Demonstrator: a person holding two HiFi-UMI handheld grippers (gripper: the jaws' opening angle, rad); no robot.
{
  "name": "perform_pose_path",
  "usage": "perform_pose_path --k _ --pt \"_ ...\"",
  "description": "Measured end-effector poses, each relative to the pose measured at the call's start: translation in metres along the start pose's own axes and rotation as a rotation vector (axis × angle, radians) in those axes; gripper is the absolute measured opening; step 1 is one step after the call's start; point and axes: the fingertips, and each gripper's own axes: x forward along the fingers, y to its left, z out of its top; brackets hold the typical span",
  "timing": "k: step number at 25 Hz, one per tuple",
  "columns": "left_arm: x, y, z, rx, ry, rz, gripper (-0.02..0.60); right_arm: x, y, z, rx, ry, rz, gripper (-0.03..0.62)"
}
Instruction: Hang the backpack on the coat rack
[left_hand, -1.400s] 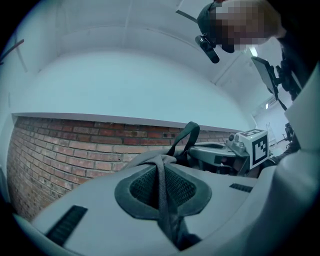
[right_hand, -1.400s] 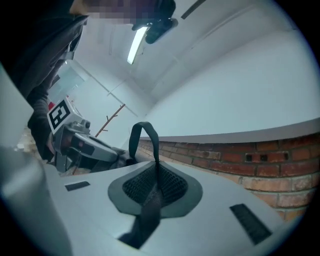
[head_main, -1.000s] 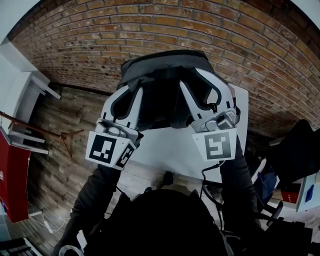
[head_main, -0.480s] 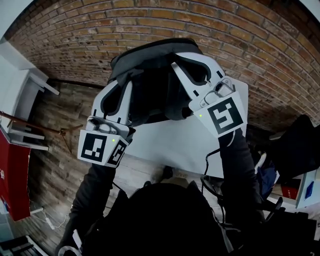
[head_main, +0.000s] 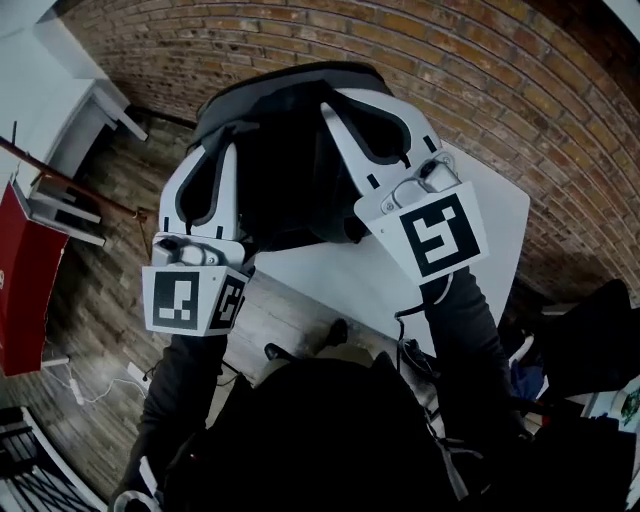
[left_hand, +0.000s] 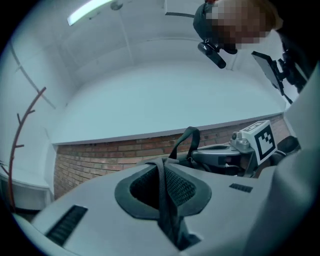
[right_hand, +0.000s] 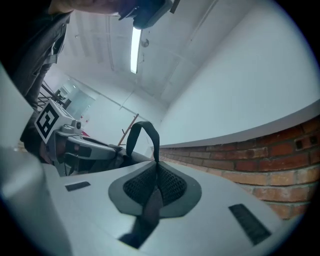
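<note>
The black backpack hangs in the air between the two grippers, over the far left end of the white table and in front of the brick wall. The left gripper is pinched tight on the left-hand strap, black webbing over mesh padding. The right gripper has just been closing and now pinches the right-hand strap the same way. The carry loop stands up between them. Each marker cube shows only a black-and-white square pattern. The thin brown coat rack stands well apart on the left.
</note>
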Motion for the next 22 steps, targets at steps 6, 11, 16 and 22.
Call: perform_pose_path --k 6,11,16,22 --pt "-0.087 0.093 0.028 0.065 -0.01 0.215 0.044 0.067 0.101 0.041 0.088 -0.122 0.113 0.015" --pt "-0.149 0.169 0.04 0.133 0.004 0.362 0.044 0.132 0.175 0.066 0.153 -0.223 0.217 0.015" --pt "-0.219 0.238 0.044 0.147 0.032 0.465 0.044 0.185 0.263 0.08 0.215 -0.226 0.309 0.015" --pt "-0.284 0.337 0.036 0.16 0.054 0.537 0.044 0.266 0.359 0.084 0.236 -0.234 0.385 0.015"
